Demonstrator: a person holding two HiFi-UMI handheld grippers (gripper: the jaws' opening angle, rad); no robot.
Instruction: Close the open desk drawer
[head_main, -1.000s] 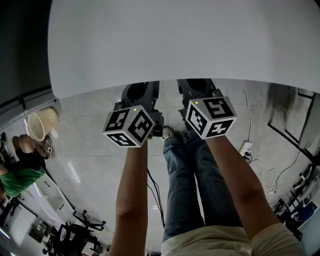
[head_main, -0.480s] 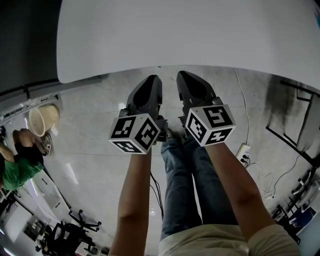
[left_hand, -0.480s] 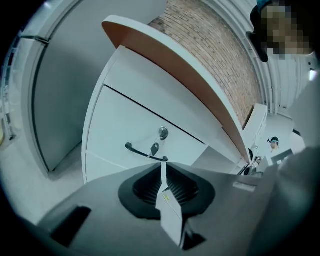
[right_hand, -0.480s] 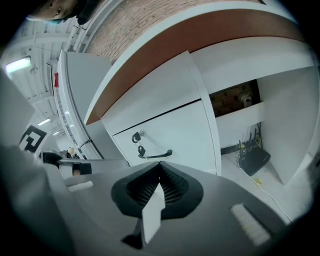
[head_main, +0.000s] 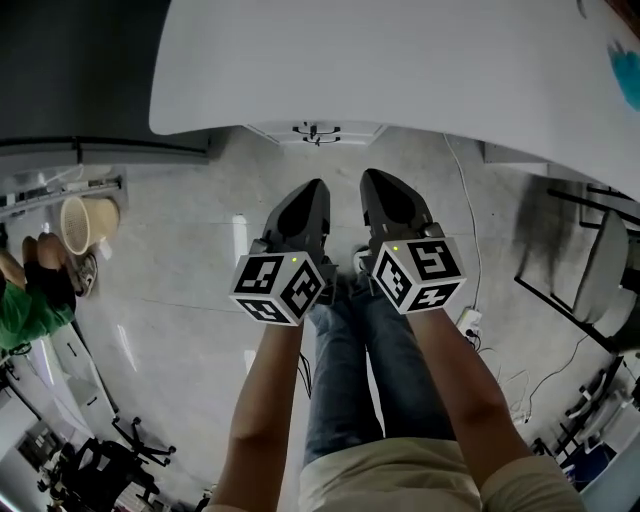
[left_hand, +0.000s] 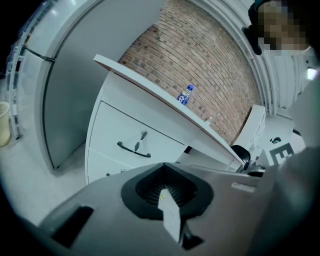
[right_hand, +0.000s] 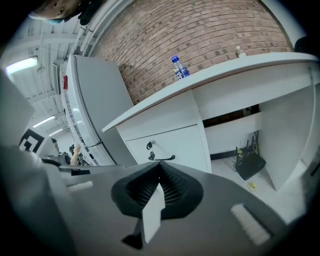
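The white desk (head_main: 400, 70) fills the top of the head view. Its top drawer (head_main: 316, 131), with a dark handle, sits just under the front edge. In the left gripper view the drawer (left_hand: 145, 145) looks flush with the front below it, handle (left_hand: 134, 148) and lock (left_hand: 143, 134) showing. The right gripper view shows the same drawer (right_hand: 175, 145) and handle (right_hand: 161, 158). My left gripper (head_main: 316, 188) (left_hand: 164, 172) and right gripper (head_main: 372, 178) (right_hand: 160, 167) hang side by side, back from the desk, both shut and holding nothing.
A blue bottle (left_hand: 185, 95) (right_hand: 178, 67) stands on the desk. A grey cabinet (right_hand: 90, 110) stands beside the desk, and a black device (right_hand: 250, 162) sits on the floor under it. A woven bin (head_main: 83, 225), a person in green (head_main: 25, 310) and a power strip (head_main: 467, 322) lie around.
Both grippers drew back from under the desk edge and rose. The drawer front with its handle has come into the head view.
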